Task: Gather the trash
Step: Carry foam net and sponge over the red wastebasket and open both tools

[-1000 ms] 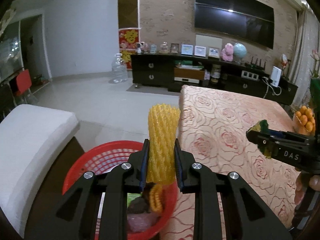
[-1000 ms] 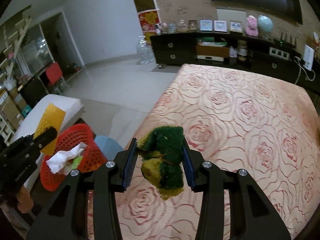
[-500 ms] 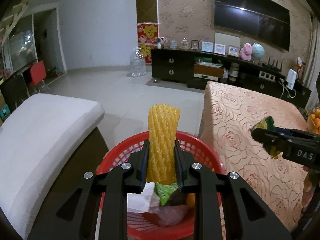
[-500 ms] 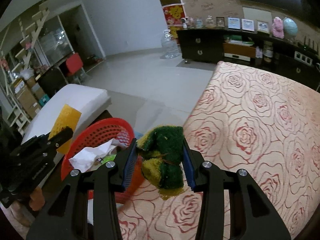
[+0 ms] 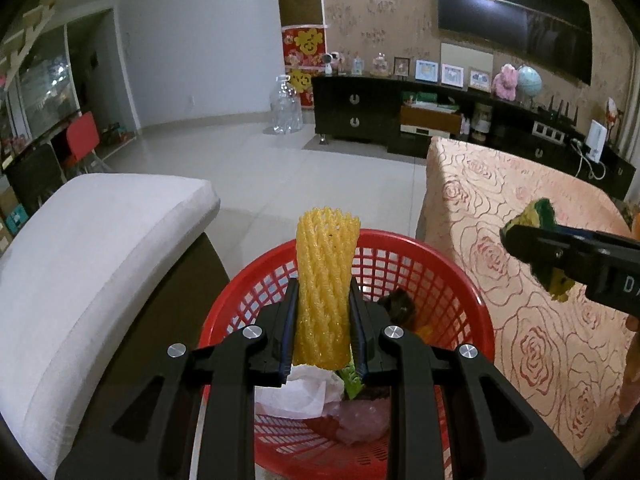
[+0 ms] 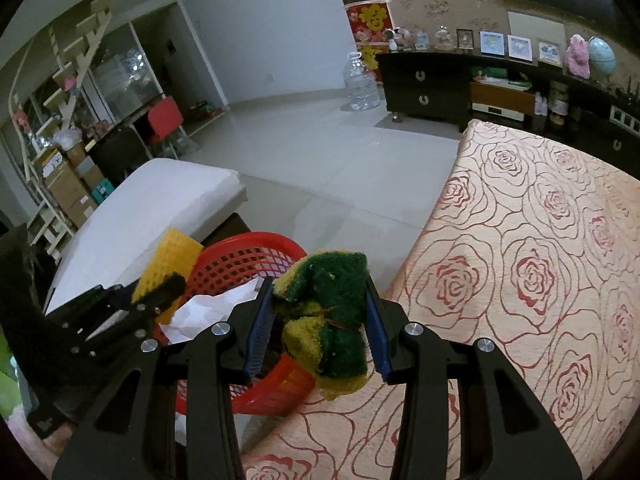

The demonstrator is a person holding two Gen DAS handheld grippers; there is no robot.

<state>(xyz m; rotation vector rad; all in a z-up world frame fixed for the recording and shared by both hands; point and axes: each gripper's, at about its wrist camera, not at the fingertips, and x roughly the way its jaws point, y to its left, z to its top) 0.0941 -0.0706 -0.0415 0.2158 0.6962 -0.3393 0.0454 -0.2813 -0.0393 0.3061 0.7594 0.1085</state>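
Now the yellow foam net (image 5: 326, 284) is hanging over the red basket (image 5: 472, 304), pinched in the left gripper (image 5: 324, 320); the right gripper (image 6: 322, 316) is clamping a green-yellow sponge (image 6: 332, 312) beside the rim. Likely next: releasing both above the basket

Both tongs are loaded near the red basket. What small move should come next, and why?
Probably open the left tongs to drop the yellow foam net: in the left wrist view it sits directly over the red basket, which already holds trash. The right tongs, gripping the green-yellow sponge, appear to be over the basket's edge, near the tablecloth.
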